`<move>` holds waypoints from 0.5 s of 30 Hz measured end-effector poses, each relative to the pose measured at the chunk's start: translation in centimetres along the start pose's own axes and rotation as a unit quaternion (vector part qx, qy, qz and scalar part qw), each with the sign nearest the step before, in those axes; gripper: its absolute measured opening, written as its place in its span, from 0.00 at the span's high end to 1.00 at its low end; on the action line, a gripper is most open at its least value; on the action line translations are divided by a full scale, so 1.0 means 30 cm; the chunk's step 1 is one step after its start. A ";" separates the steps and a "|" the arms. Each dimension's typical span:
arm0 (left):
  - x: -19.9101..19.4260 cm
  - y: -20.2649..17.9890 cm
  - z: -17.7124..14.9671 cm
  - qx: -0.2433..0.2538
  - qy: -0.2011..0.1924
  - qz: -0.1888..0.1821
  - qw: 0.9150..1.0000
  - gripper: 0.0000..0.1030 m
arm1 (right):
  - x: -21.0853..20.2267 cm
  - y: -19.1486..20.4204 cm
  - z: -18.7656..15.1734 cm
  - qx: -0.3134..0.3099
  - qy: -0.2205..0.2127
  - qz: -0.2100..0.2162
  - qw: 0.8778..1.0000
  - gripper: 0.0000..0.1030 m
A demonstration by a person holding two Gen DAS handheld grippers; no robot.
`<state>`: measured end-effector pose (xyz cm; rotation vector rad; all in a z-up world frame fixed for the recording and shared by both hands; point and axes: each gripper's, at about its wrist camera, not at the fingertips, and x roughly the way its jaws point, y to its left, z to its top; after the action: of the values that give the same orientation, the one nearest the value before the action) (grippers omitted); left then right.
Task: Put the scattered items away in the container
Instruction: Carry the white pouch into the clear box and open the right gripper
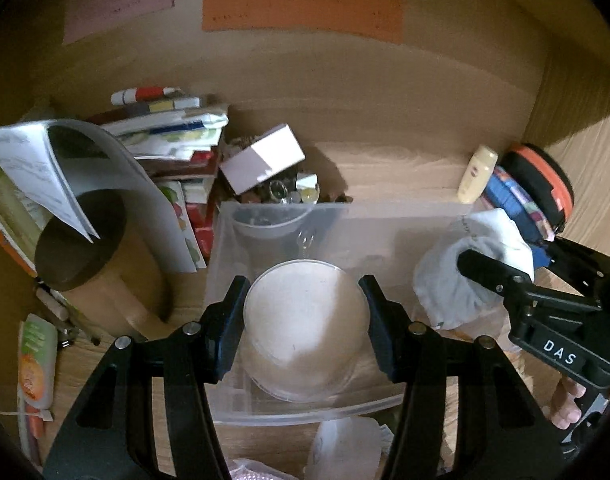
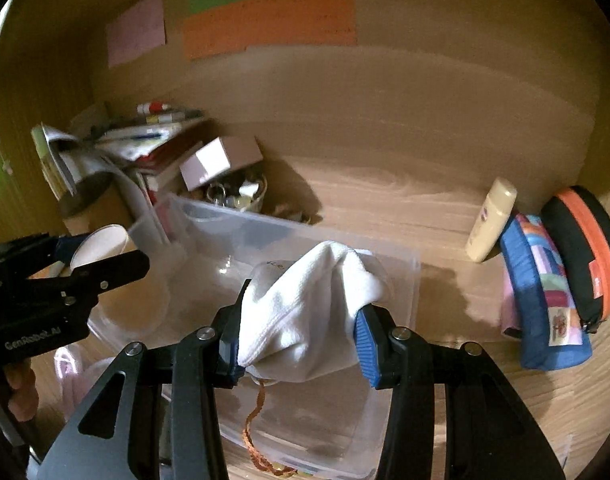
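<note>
The left gripper (image 1: 305,312) has its jaws pressed on both sides of a round clear plastic cup (image 1: 305,324), which it holds over the transparent container (image 1: 385,232), and the right gripper (image 2: 299,336) has its jaws squeezed on a bunched white cloth (image 2: 305,300), also above the container (image 2: 401,276). The cup looks light and thin, so I judge it can bend or slip if pressed too hard; a hold across its widest part, as now, seems suitable. The cloth is soft and limp, it hangs and folds around the fingers, and an orange cord (image 2: 257,432) dangles under it, which could catch on the container rim. Inside the container there is already a smaller clear cup (image 1: 269,220) near the far corner, so both things should go down in the free middle part. The two grippers are close together over the same box and could bump each other. Outside, a cream bottle (image 2: 491,220), a blue patterned pouch (image 2: 541,300) and a black and orange case (image 2: 585,256) lie at the right, apart from the container. At the left stand a brown cardboard tube (image 1: 101,276), a pile of books and papers (image 1: 169,136), and a small white box (image 1: 261,158) over a bowl of small trinkets (image 1: 293,190), just behind the container.
</note>
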<state>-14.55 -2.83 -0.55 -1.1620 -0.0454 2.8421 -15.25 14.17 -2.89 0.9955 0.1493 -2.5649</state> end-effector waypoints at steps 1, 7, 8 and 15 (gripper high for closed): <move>0.009 -0.001 -0.002 0.002 0.004 0.002 1.000 0.46 | 0.010 0.001 -0.003 -0.001 0.006 0.002 1.000 0.61; 0.037 0.000 -0.010 0.005 0.017 0.006 1.000 0.46 | 0.060 0.036 -0.024 -0.029 0.034 -0.009 0.999 0.61; 0.035 -0.004 -0.014 0.005 0.019 0.006 1.000 0.46 | 0.069 0.043 -0.027 -0.035 0.040 -0.011 0.999 0.61; 0.062 -0.006 -0.040 0.000 0.029 0.007 1.000 0.47 | 0.081 0.057 -0.038 -0.045 0.050 -0.016 0.998 0.58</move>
<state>-15.04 -2.51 -2.70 -1.2485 -0.0329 2.8184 -15.51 12.10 -5.27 1.0960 0.3070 -2.5124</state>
